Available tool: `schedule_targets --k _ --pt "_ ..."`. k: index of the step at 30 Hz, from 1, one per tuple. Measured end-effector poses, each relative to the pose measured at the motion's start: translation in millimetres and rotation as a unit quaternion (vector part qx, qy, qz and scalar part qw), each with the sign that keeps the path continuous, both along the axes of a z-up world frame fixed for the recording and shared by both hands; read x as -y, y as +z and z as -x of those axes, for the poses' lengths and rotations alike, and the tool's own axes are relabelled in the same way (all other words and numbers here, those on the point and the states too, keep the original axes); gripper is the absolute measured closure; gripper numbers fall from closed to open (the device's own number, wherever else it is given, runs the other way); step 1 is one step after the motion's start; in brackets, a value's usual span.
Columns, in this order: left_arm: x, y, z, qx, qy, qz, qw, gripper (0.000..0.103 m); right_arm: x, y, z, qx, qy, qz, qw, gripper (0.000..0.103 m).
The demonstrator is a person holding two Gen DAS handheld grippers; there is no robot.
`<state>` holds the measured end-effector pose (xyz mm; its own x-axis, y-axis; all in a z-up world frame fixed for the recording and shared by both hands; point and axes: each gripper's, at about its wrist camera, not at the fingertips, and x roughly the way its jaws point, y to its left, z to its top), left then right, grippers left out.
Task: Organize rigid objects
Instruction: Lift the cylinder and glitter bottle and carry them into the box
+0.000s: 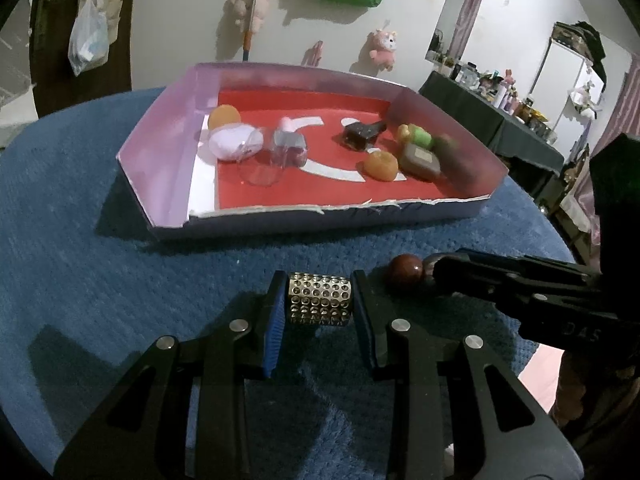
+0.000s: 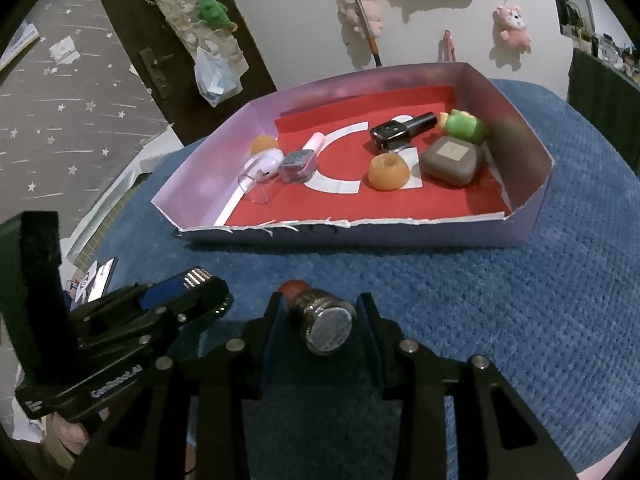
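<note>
On the blue desk, the box by the far edge holds many things, while the left tool squeezes a holey metal roller and the right tool squeezes a red-tipped metal knob, both still outside near the front edge.

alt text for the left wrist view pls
The left tongs clamp a perforated metal cylinder just above a blue mat. Beside them, the right tongs hold a piece tipped with a red-brown ball. Behind sits a shallow box of small items.
</note>
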<state>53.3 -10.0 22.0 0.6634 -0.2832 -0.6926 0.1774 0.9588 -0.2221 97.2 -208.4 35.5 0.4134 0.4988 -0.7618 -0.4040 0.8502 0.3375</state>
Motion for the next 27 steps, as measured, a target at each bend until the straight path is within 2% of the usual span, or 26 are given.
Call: schedule_targets --k 6,12,15,17,19,22,27 --pt "1 -2 0 -0.003 0.003 -0.004 1.0000 0.074 -8 -5 10 0.000 0.034 0.017 0.999 0.066" --pt "1 -10 -2 -0.014 0.005 -0.007 0.9999 0.074 -18 -5 15 0.033 0.048 0.037 0.998 0.065" --pt "1 -11 -2 -0.008 0.008 -0.006 0.9999 0.074 -25 -17 12 0.043 0.059 0.039 0.997 0.064" --pt "2 -13 -2 -0.003 0.008 -0.008 0.9999 0.073 -30 -22 17 0.083 0.067 0.045 0.993 0.059" --pt "2 -15 -1 0.000 0.008 -0.009 0.9999 0.071 -32 -23 23 0.110 0.070 0.054 0.990 0.059" --pt "1 -18 2 0.014 0.008 -0.006 0.9999 0.071 -31 -26 28 0.134 0.066 0.063 0.987 0.067" --pt "-2 -16 4 0.019 0.007 0.002 0.9998 0.073 -27 -21 34 0.136 0.064 0.053 0.987 0.068"
